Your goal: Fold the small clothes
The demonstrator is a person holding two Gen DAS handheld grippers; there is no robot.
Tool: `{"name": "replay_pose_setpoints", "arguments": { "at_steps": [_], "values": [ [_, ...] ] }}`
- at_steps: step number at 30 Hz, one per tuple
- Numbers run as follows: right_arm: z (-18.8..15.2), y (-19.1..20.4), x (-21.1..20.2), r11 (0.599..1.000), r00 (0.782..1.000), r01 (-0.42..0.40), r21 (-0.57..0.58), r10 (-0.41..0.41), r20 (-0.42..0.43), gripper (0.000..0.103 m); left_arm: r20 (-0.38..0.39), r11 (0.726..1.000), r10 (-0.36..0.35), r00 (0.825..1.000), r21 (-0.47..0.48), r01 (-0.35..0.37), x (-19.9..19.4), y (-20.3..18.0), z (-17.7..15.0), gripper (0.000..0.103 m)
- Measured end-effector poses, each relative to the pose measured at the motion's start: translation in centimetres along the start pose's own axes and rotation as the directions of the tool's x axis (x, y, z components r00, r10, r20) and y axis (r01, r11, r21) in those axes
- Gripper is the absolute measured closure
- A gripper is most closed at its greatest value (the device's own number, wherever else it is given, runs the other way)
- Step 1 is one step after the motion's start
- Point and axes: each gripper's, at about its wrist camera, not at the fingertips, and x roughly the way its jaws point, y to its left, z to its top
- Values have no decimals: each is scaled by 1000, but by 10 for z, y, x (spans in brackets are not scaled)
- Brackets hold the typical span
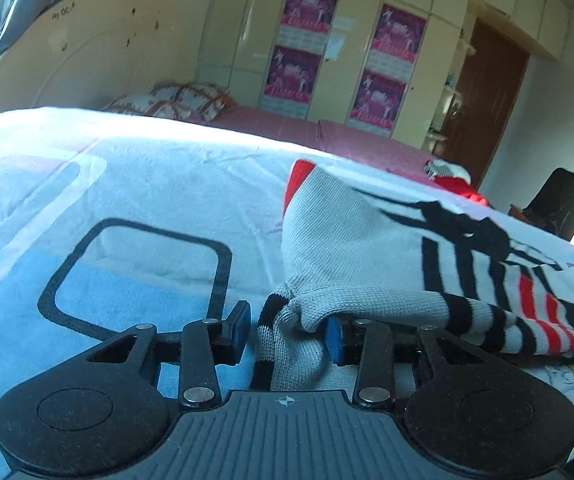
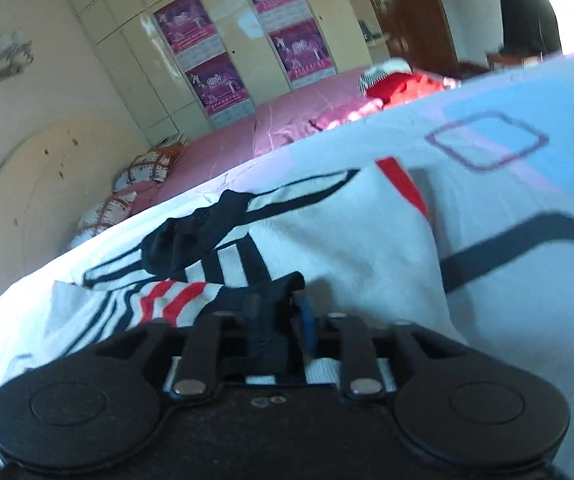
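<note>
While the white striped garment [image 1: 367, 232] lies partly doubled over near the middle of the bed [image 1: 147, 184], the left hand-held gripper [image 1: 287, 332] straddles its near edge with jaws parted, the right hand-held gripper [image 2: 279, 320] pinches its dark hem, so folding appears unfinished.

A garment [image 1: 367, 232] lies on the bed [image 1: 147, 184] before me, its sleeve [image 1: 487, 320] folded across its near edge. Pillows [image 1: 175, 100] sit at the far headboard [image 1: 87, 60]; more clothes [image 2: 395, 84] lie beyond, before the wardrobe [image 1: 327, 60].
</note>
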Motion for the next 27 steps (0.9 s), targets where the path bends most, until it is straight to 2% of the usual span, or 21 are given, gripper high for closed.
{"name": "replay_pose_setpoints", "arguments": {
  "at_steps": [5, 8, 10, 13, 15, 16, 17, 18, 19, 20, 23, 26, 27],
  "values": [
    [-2, -6, 15, 998, 996, -43, 49, 46, -75, 77, -37, 999, -8, 999, -36, 7, 9, 5, 0, 65],
    [-1, -4, 19, 998, 995, -50, 41, 53, -84, 94, -34, 1000, -2, 999, -23, 1, 8, 4, 1, 65],
    [2, 3, 12, 998, 998, -59, -8, 58, -34, 95, -26, 1000, 2, 1000, -13, -3, 7, 3, 1, 65],
    [10, 19, -15, 989, 986, -102, -109, 115, 118, 95, -16, 1000, 2, 1000, -29, -2, 7, 7, 2, 65],
    [8, 21, -19, 988, 985, -59, -143, 81, 154, 95, -27, 999, 4, 1000, -33, -5, 10, 7, 2, 65],
    [4, 18, -11, 990, 992, -15, -139, 32, 119, 95, -34, 1000, 9, 999, -25, -10, 13, 5, 1, 65],
    [1, 13, 2, 993, 999, 11, -121, -7, 38, 95, -43, 1000, 14, 999, -12, -15, 14, 3, 0, 65],
    [-4, 8, 14, 995, 999, 9, -101, -14, -45, 94, -47, 1000, 19, 999, -4, -19, 15, 2, 1, 65],
    [-8, 4, 16, 996, 998, 1, -90, -7, -65, 94, -49, 1000, 20, 999, 1, -20, 15, 0, 0, 65],
    [-10, 4, 12, 996, 999, -4, -87, 0, -48, 91, -49, 1000, 19, 999, 1, -19, 15, 0, -1, 65],
    [-8, -2, 8, 999, 997, -30, -16, 29, -67, 82, -53, 1000, 16, 998, 6, -15, 13, -1, 1, 64],
    [-7, 4, 6, 997, 997, -25, -68, 21, -69, 94, -16, 999, 0, 1000, 47, 1, 4, -10, 1, 65],
    [-8, 6, 5, 996, 998, -23, -84, 18, -59, 95, -12, 997, 12, 1000, 71, -11, 3, -15, 2, 65]
  ]
}}
